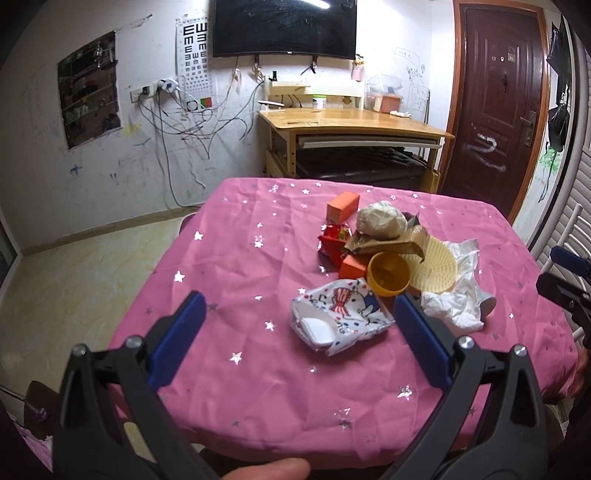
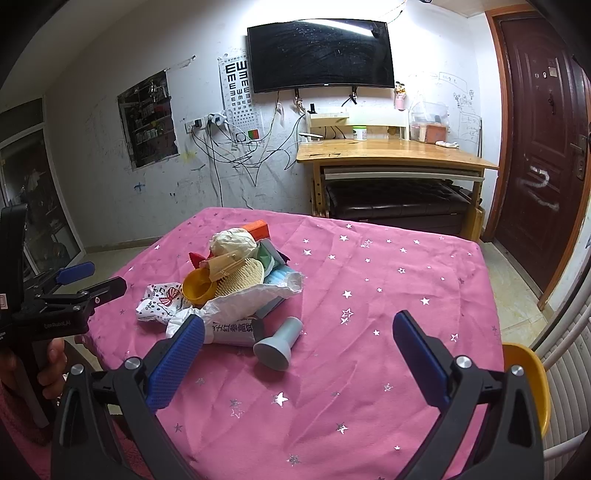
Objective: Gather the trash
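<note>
A heap of trash lies on the pink star-print tablecloth (image 1: 240,280): a printed white wrapper (image 1: 340,317), a yellow cup (image 1: 388,273), a cream round comb (image 1: 436,269), a crumpled white bag (image 1: 458,302), a paper ball (image 1: 380,219), a red packet (image 1: 332,242) and orange boxes (image 1: 343,205). My left gripper (image 1: 299,314) is open, its fingers either side of the printed wrapper, above it. My right gripper (image 2: 299,332) is open above a grey-blue funnel-shaped piece (image 2: 277,341) beside the white bag (image 2: 236,310). The left gripper (image 2: 79,280) also shows at the right wrist view's left edge.
A wooden desk (image 1: 354,125) stands against the far wall under a dark TV (image 1: 284,27). A brown door (image 1: 502,96) is at the right. A yellow rim (image 2: 532,384) pokes out beyond the table's right edge. Tiled floor (image 1: 74,280) lies left of the table.
</note>
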